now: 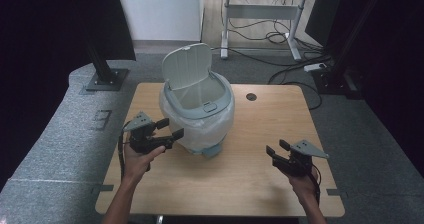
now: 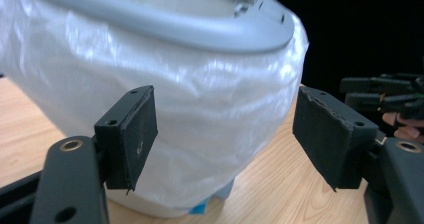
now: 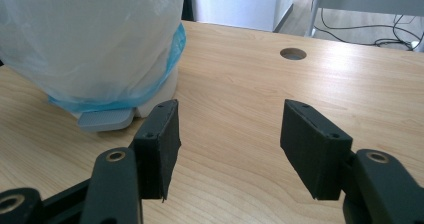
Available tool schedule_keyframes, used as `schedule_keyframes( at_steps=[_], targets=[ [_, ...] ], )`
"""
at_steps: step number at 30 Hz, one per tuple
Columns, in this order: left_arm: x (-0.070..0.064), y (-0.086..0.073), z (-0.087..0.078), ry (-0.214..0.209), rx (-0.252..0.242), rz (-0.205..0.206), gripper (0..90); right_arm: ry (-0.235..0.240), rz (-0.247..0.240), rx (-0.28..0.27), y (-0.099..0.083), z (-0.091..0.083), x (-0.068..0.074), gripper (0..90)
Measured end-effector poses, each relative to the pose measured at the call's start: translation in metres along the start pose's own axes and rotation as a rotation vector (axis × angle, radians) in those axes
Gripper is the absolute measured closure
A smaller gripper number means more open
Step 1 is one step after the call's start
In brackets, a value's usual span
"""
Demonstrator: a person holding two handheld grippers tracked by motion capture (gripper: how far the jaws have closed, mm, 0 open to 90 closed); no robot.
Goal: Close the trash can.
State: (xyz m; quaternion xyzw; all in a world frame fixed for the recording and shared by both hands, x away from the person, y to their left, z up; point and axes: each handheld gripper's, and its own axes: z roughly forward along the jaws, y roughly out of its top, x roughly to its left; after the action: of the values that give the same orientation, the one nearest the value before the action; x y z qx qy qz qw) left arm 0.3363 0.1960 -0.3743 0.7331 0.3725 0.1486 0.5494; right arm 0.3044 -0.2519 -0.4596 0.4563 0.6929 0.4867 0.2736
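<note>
While jaws gape, left tool (image 1: 169, 128) hovers beside the bin (image 1: 199, 114).

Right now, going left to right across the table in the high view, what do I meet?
Left gripper, jaws open, next to the bin's side → bag-lined pedal bin with its lid up → round cable hole in the table → right gripper, jaws open, apart from the bin.

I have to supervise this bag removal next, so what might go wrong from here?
The left gripper stands open right beside the thin plastic bag, so a hard pinch or pull may tear it. The bin is light-looking, with its lid up; pulling one-sided may tip or slide it while the right gripper rests apart on the table.
</note>
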Motion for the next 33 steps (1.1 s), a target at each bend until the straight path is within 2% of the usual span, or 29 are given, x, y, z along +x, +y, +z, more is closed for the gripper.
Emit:
schedule_keyframes(
  at_steps=[7, 15, 28, 33],
  targets=[
    [0.001, 0.016, 0.004, 0.002, -0.012, 0.008, 23.5, 0.000, 0.004, 0.007, -0.004, -0.004, 0.000, 40.7],
    [0.002, 0.029, 0.013, 0.035, -0.006, 0.022, 22.3, -0.004, 0.016, 0.018, -0.009, -0.006, -0.003, 40.7],
    [0.013, 0.054, 0.018, 0.060, -0.043, 0.033, 22.5, 0.000, 0.025, 0.023, -0.012, -0.005, -0.006, 40.7],
    [0.022, 0.056, 0.017, 0.091, -0.047, 0.027, 22.8, -0.001, 0.026, 0.022, -0.012, -0.007, -0.006, 40.7]
  ],
)
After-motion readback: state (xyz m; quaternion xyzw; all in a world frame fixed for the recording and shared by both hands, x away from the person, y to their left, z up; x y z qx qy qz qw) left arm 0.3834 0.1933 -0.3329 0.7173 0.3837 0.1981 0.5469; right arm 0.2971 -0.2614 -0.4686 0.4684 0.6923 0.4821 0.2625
